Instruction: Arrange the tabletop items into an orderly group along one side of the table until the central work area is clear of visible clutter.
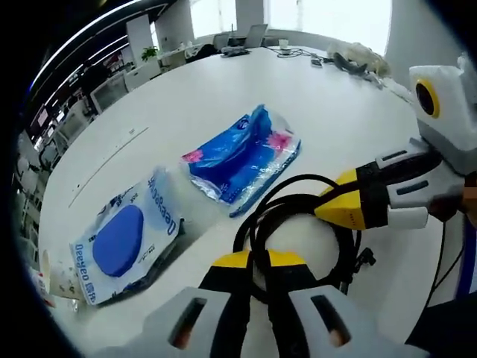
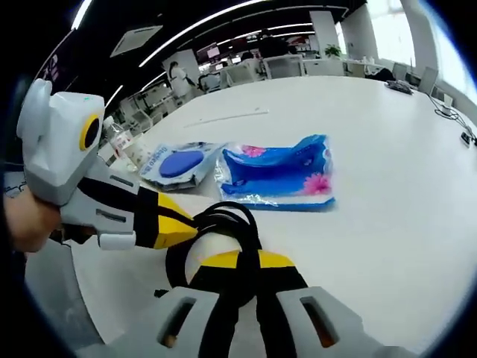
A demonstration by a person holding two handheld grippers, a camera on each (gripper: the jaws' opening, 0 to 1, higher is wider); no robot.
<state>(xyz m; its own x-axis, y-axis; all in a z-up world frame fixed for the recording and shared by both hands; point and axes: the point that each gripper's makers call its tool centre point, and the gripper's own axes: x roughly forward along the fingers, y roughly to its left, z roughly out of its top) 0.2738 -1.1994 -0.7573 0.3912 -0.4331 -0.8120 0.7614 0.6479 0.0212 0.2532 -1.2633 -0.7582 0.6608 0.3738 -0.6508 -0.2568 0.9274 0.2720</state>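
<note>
Both claws pinch the same black cable (image 1: 298, 224), a coil that lies on the white table (image 1: 223, 97). The left gripper (image 1: 261, 262) is closed on one side of the coil. The right gripper (image 2: 250, 261) is closed on the other side, so the two yellow tips nearly meet. Just past the cable lies a blue tissue pack (image 1: 242, 156) (with pink flowers). Beside that pack sits a wipes pack (image 1: 130, 235). Far past the cable, a laptop (image 1: 250, 36) stands at the table edge.

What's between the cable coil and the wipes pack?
Bare white table in the left gripper view; the tissue pack lies further back, beside that gap. Both grippers are shut on the cable coil, the wipes pack apart.
</note>
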